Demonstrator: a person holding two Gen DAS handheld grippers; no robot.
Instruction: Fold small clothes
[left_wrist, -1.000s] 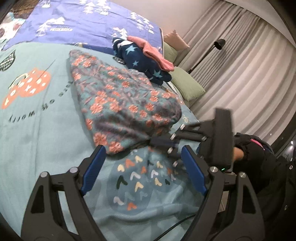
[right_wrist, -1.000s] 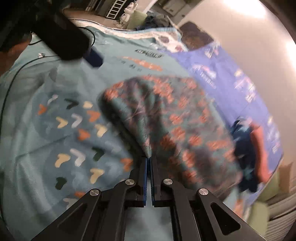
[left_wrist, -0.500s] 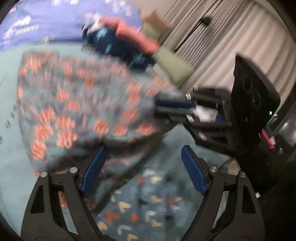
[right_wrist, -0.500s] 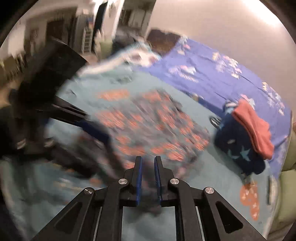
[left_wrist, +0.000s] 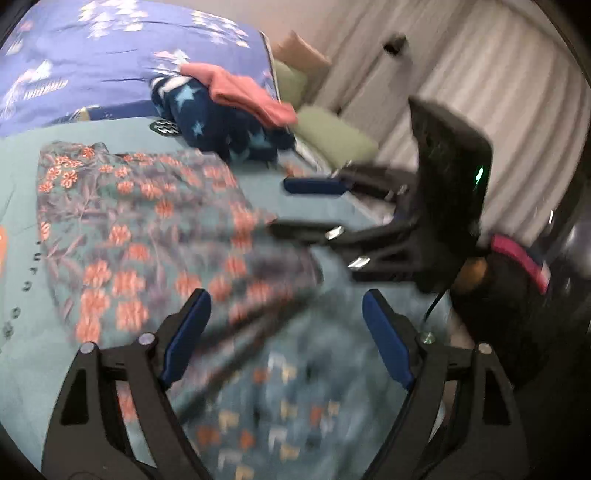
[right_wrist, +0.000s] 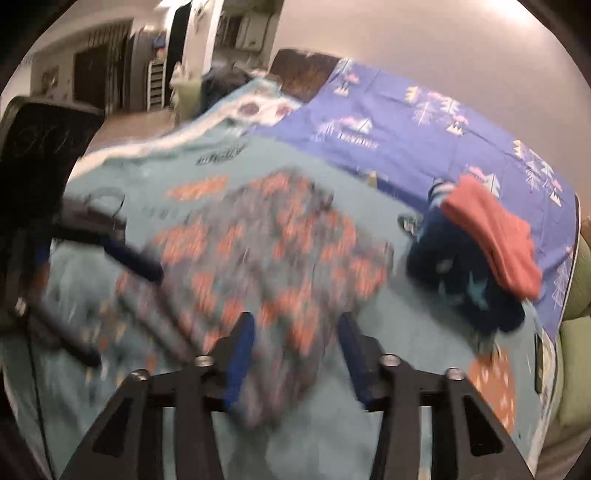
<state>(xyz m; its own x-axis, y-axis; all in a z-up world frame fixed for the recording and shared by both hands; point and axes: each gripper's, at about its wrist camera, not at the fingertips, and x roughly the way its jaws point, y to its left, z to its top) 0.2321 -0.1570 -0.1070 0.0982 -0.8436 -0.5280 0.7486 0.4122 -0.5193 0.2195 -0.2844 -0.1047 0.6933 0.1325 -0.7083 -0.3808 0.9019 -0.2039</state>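
A small floral garment (left_wrist: 147, 236), grey-blue with orange flowers, lies folded flat on the teal bedspread (left_wrist: 317, 206); it also shows in the right wrist view (right_wrist: 273, 254). My left gripper (left_wrist: 284, 336) is open and empty over the garment's near right corner. My right gripper (right_wrist: 295, 347) is open and empty just above the garment's near edge; it shows in the left wrist view (left_wrist: 306, 206) beside the garment's right edge. Both views are blurred by motion.
A pile of folded clothes, navy with stars (left_wrist: 225, 129) topped by a pink piece (left_wrist: 240, 92), sits behind the garment. A blue patterned sheet (left_wrist: 92, 59) covers the far side. Green pillows (left_wrist: 332, 136) and curtains (left_wrist: 498, 85) lie to the right.
My right gripper was shut on the garment's corner, carried it across, then opened and let go. The garment now lies folded. My left gripper stayed open and shifted closer.
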